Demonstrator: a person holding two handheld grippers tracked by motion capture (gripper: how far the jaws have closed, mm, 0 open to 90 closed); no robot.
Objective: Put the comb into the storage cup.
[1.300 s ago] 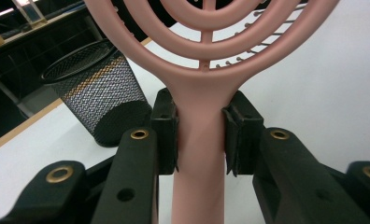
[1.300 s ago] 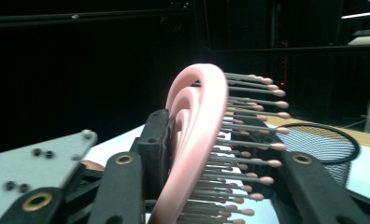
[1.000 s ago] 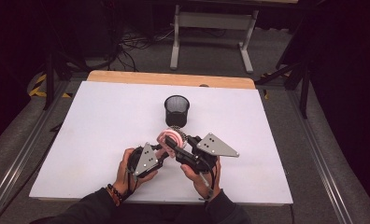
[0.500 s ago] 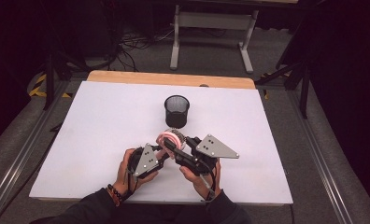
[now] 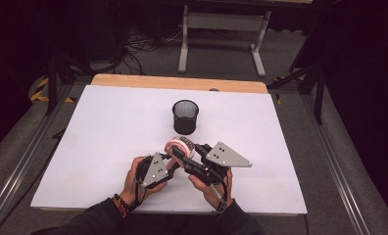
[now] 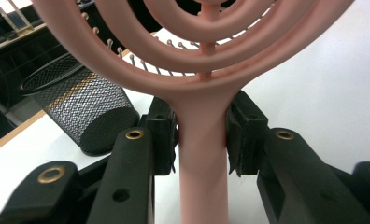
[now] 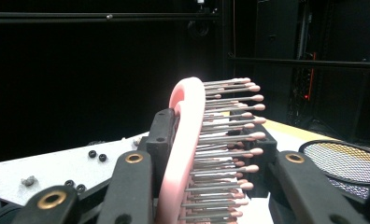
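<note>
Both grippers share the pink hairbrush [image 5: 178, 146] above the worktop's [image 5: 109, 127] near middle. Left gripper [image 6: 201, 140] has been easing off the handle; right gripper [image 7: 211, 154] pinches the head. Looks like a handover; next, carry it toward the mesh cup [image 5: 185, 116].

Hairbrush [image 6: 202, 154] head cut off above

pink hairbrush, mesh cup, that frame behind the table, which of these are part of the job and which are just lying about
In the job:
- pink hairbrush, its handle between the left tongs, its head clamped by the right tongs
- black mesh cup, standing just beyond the brush

Lying about:
- small black screws on the white table
- grey metal frame on the floor behind
</note>
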